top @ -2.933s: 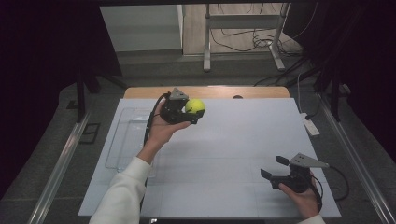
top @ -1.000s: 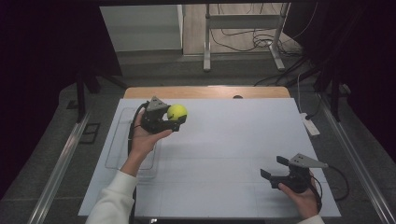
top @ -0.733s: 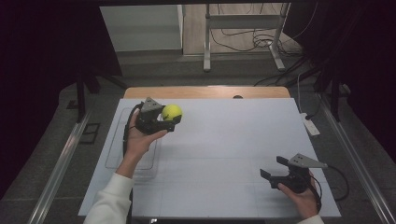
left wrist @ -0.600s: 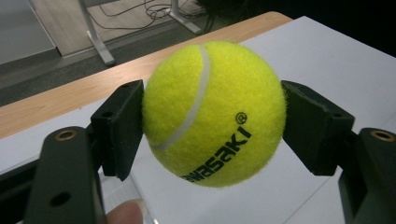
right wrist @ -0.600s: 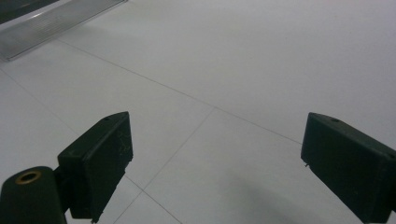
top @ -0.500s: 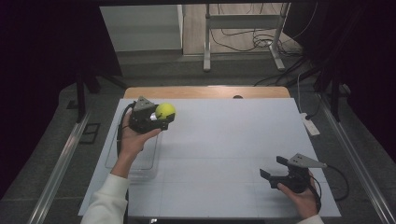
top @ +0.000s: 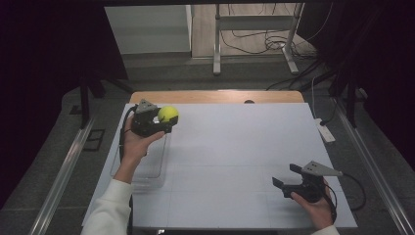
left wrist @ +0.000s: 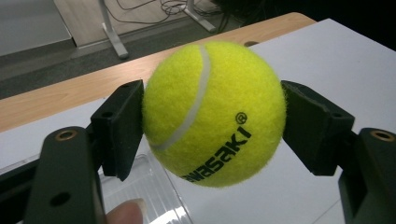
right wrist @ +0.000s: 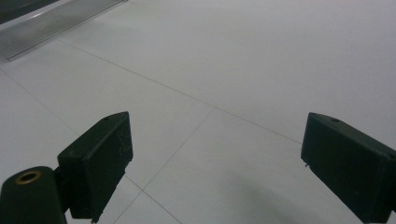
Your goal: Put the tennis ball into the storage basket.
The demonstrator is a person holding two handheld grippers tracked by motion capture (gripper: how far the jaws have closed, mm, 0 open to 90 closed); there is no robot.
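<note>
Left claw (top: 164, 120) clenched on yellow tennis ball (top: 168, 114), raised over clear tray (top: 142, 164) at far left. Right claw (top: 288, 177) released, near right, low over white surface (top: 235, 147).

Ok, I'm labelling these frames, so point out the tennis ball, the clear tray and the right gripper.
tennis ball (left wrist: 212, 112), left gripper view, middle of its yellow felt.
clear tray (top: 147, 169), high view, its transparent floor near the front rim.
right gripper (top: 287, 175), high view, midway between its open fingertips.

White table (top: 244, 147), grey floor (top: 161, 68), dark surroundings, floor cables (top: 254, 41)
</note>
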